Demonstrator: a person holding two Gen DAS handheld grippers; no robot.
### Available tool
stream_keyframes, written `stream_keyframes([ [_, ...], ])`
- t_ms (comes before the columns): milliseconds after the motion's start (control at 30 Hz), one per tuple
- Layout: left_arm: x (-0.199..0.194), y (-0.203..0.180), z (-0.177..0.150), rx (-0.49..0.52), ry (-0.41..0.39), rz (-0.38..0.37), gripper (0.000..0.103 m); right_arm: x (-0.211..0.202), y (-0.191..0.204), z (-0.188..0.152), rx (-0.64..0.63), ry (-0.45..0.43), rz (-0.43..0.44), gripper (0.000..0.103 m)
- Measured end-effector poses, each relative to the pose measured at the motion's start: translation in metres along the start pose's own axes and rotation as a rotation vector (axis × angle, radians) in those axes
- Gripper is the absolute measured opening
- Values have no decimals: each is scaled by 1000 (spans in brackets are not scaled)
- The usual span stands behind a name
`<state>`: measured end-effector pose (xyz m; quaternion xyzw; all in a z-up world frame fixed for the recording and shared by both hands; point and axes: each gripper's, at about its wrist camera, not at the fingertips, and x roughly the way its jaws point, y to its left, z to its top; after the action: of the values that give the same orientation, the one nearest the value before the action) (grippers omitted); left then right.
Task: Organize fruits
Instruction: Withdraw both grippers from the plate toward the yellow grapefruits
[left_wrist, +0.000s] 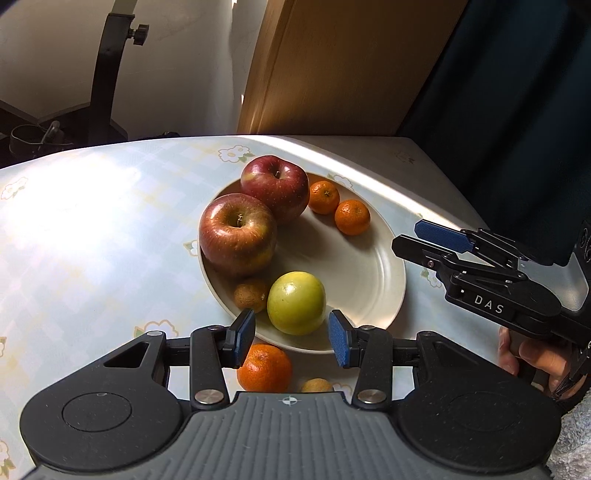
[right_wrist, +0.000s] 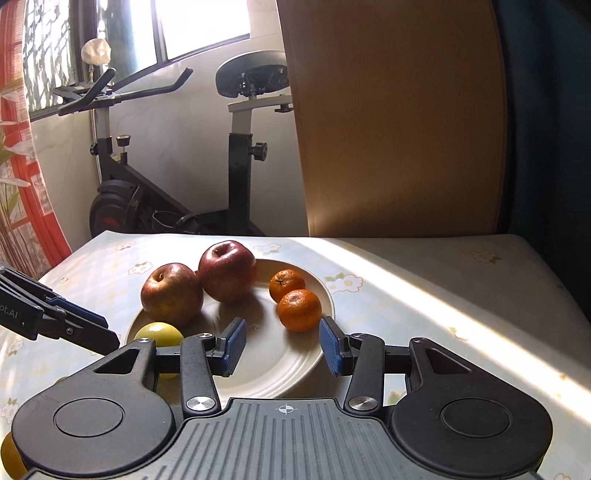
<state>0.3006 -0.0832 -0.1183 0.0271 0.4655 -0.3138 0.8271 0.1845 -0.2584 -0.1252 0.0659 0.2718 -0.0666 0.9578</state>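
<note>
Your left claw (left_wrist: 291, 338) is hanging wide open and holding nothing, its blue pads flanking the near rim of the white plate (left_wrist: 373, 266). Just below it on the table (left_wrist: 92, 229), off the plate, a mandarin (left_wrist: 264, 367) and a small brown fruit (left_wrist: 316, 386) are lying loose; these are likely what you are needing to gather next. Your left claw is much the nearer one to them, so you are probably dropping straight down rather than reaching forward. Directly ahead, on the plate, a green apple (left_wrist: 296, 302) and a kiwi (left_wrist: 251, 294) are sitting side by side. Farther back, two red apples (left_wrist: 238, 234) and two mandarins (left_wrist: 352, 217) are resting. Your right claw (right_wrist: 282, 345) is also gaping empty over the plate's near edge.
</note>
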Motion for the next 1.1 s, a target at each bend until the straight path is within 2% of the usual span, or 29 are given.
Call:
stream_keyframes([
  [500, -61, 34, -42, -15, -76, 94, 46, -43, 37, -30, 56, 21, 6, 41],
  [600, -64, 39, -51, -41, -86, 96, 46, -50, 47, -36, 48, 27, 6, 47],
  [700, -68, 41, -60, -59, -98, 105, 46, -58, 59, -43, 32, 41, 10, 61],
  [867, -71, 42, -74, -65, -102, 122, 46, -73, 77, -54, 5, 53, 16, 63],
  [1100, -79, 43, -90, -64, -123, 145, 46, -88, 98, -67, -20, 61, 28, 76],
])
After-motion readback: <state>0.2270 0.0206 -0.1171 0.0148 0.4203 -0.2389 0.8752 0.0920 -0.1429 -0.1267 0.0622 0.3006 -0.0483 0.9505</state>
